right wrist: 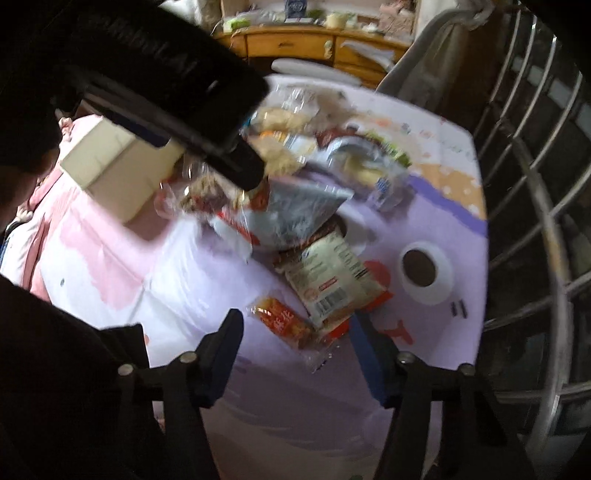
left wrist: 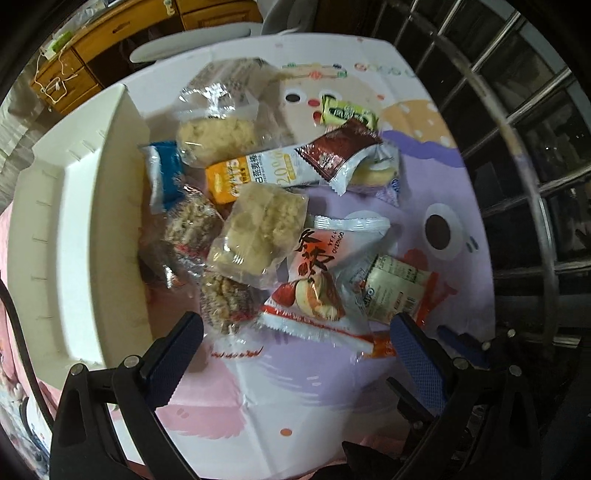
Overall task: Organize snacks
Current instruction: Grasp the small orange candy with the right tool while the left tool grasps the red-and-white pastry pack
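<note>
A white divided tray (left wrist: 74,229) is seen at the left edge of the table, on a cartoon-printed cloth (left wrist: 303,398) in pink, white and lilac. A wooden cabinet (left wrist: 122,33) is noted behind the table, upper left; metal railing (left wrist: 532,155) is seen along the right side.

The snacks are heaped just right of the tray, some touching its wall: a blue packet (left wrist: 164,173), clear-wrapped pale puffed cakes (left wrist: 258,230), darker grain cakes (left wrist: 229,299), an orange-and-white bar (left wrist: 258,173), a brown sachet (left wrist: 338,151), a green-yellow sweet (left wrist: 349,112), a red-and-white date-cake packet (left wrist: 317,280), and at the right edge a cream packet with orange ends (left wrist: 397,288).

Left gripper (left wrist: 295,362): jaws stand wide apart, nothing gripped; it is held above the near edge of the heap, over the date-cake packet. Contact cannot be determined.

Right gripper (right wrist: 295,350): jaws are partly open. Between them lies the near end of the cream packet (right wrist: 328,280) and a small red packet (right wrist: 282,319). The right finger (right wrist: 369,354) is just beside the orange end; pressing by the pads is not evident. The view is motion-blurred.
</note>
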A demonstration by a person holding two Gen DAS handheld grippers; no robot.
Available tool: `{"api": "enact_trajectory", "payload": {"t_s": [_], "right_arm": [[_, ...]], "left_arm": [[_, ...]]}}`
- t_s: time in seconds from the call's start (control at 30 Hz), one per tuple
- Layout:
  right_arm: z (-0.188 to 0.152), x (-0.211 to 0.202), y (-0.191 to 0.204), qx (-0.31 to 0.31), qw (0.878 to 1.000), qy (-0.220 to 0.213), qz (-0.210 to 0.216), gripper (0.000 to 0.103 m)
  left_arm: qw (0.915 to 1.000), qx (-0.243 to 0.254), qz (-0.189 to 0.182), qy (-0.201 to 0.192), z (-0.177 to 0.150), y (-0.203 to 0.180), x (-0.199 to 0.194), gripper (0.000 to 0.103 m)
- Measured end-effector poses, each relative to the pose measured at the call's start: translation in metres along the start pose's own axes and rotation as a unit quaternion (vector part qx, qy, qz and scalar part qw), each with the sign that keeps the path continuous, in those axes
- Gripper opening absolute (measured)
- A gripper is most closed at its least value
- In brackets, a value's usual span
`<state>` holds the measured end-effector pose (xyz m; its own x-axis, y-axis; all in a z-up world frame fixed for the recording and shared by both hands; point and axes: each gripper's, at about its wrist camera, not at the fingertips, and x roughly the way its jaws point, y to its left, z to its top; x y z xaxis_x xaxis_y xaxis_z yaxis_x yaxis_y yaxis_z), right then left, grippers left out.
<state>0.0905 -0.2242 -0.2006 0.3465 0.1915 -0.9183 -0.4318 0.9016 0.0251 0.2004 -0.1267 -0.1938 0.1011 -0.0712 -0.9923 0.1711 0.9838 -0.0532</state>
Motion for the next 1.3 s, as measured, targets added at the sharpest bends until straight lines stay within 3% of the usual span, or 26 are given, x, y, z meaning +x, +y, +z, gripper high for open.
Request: {"api": "enact_trajectory", "payload": {"t_s": [0.27, 0.57, 0.77, 0.83, 1.1, 1.3], "right_arm": [[-0.002, 0.028, -0.005, -0.016, 0.999, 0.028, 0.039, 0.043], [-0.004, 0.042, -0.007, -0.020, 0.997, 0.040, 0.064, 0.039], [-0.007, 0.041, -0.009, -0.019, 0.996, 0.043, 0.072, 0.022], [-0.010, 0.042, -0.008, -0.018, 0.996, 0.048, 0.077, 0.021], [-0.013, 0.038, -0.006, -0.007, 0.995, 0.054, 0.089, 0.021], [-0.009, 0.029, -0.004, -0.001, 0.994, 0.050, 0.093, 0.021]], "left_arm": [[0.9994, -0.006, 0.005, 0.035, 0.014, -0.006, 0.036, 0.096], [0.9983, -0.011, 0.010, 0.056, 0.021, -0.009, 0.057, 0.077], [0.9980, -0.015, -0.010, 0.060, 0.027, -0.013, 0.068, 0.063], [0.9984, -0.013, -0.009, 0.055, 0.026, -0.016, 0.070, 0.061], [0.9994, 0.014, -0.010, 0.030, 0.018, -0.029, 0.055, 0.034], [0.9995, 0.019, -0.023, 0.009, 0.008, -0.025, 0.030, 0.029]]}}
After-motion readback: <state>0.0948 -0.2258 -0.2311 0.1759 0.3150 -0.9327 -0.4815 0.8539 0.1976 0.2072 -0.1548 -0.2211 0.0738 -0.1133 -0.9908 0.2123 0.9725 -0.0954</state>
